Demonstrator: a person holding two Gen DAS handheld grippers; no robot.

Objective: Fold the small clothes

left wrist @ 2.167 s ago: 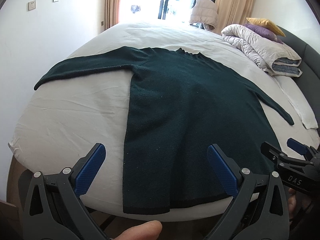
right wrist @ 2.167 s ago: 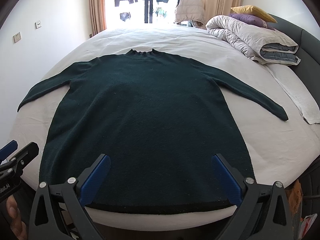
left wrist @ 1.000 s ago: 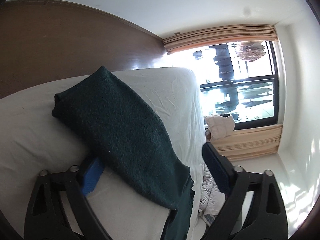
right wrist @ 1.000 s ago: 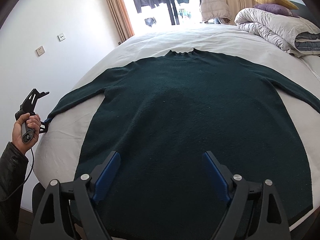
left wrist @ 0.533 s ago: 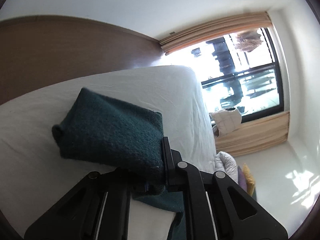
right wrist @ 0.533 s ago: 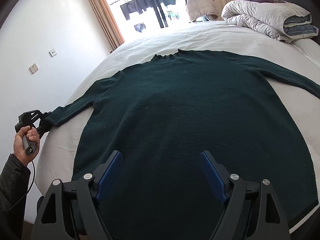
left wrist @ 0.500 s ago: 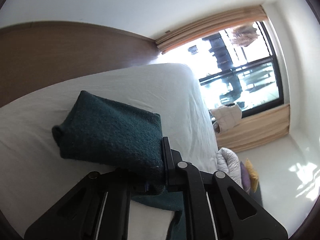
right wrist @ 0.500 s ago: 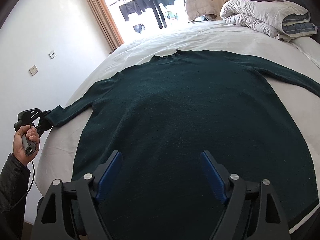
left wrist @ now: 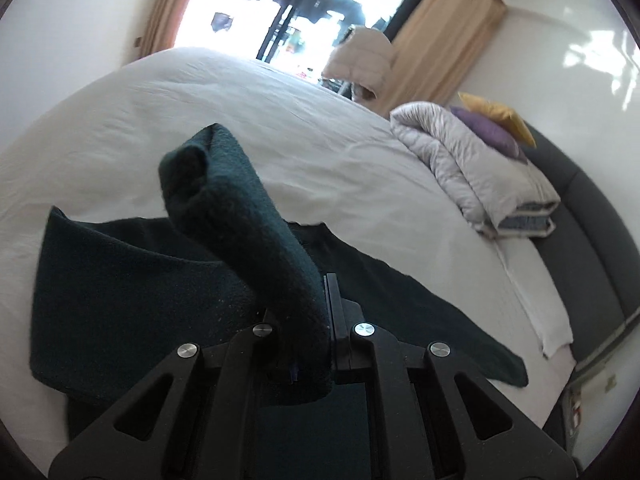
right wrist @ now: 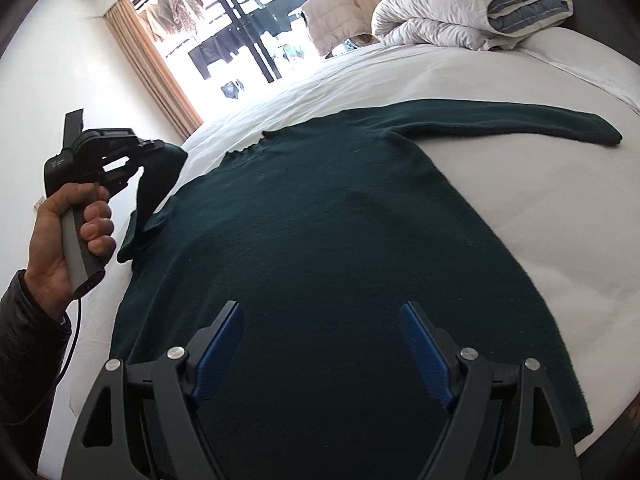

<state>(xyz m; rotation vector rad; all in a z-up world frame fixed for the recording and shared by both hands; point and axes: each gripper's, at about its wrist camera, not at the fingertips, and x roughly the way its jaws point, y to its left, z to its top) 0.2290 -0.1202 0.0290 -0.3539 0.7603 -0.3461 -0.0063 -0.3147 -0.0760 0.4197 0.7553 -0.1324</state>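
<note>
Left wrist view: left gripper (left wrist: 320,320) clamps the sweater (right wrist: 340,240) sleeve at 6 o'clock; right gripper (right wrist: 320,344) hovers wide open over the hem.

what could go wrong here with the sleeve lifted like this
The left gripper pinches the sleeve near its cuff end only, so the cloth may slip out mid-fold. The raised sleeve is curled into a tube, so it may land bunched on the sweater. The right gripper hangs open over the hem, pinning nothing, so the body could drag across the bed sheet.
</note>
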